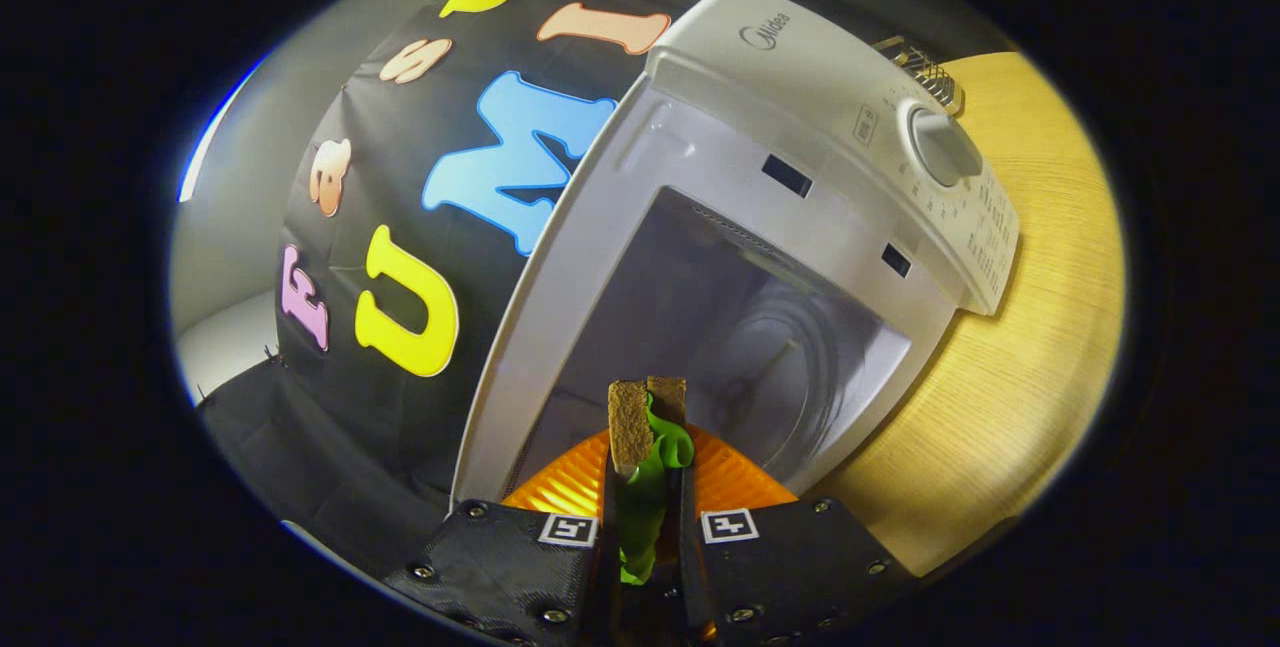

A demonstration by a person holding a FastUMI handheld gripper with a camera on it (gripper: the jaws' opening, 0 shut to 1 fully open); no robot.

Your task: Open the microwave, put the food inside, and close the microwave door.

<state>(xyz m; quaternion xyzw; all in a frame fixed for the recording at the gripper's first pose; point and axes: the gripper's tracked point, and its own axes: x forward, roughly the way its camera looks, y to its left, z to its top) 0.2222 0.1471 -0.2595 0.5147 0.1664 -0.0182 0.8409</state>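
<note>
door: microwave (800, 227) seen open, frame centre | food: green piece (655, 487) on orange plate (740, 477) pinched by gripper (648, 417) fingers, lower centre, at cavity mouth | left: placing inside, door closing

The gripper (648, 427) points forward and is rolled to one side, so the scene ahead sits tilted. Its jaws stand nearly closed, leaving a narrow gap, and both fingers (628, 432) press on a green piece of food (645, 502) clamped between them. The two finger bases each carry a small square marker (568, 529) beside the gap.
</note>
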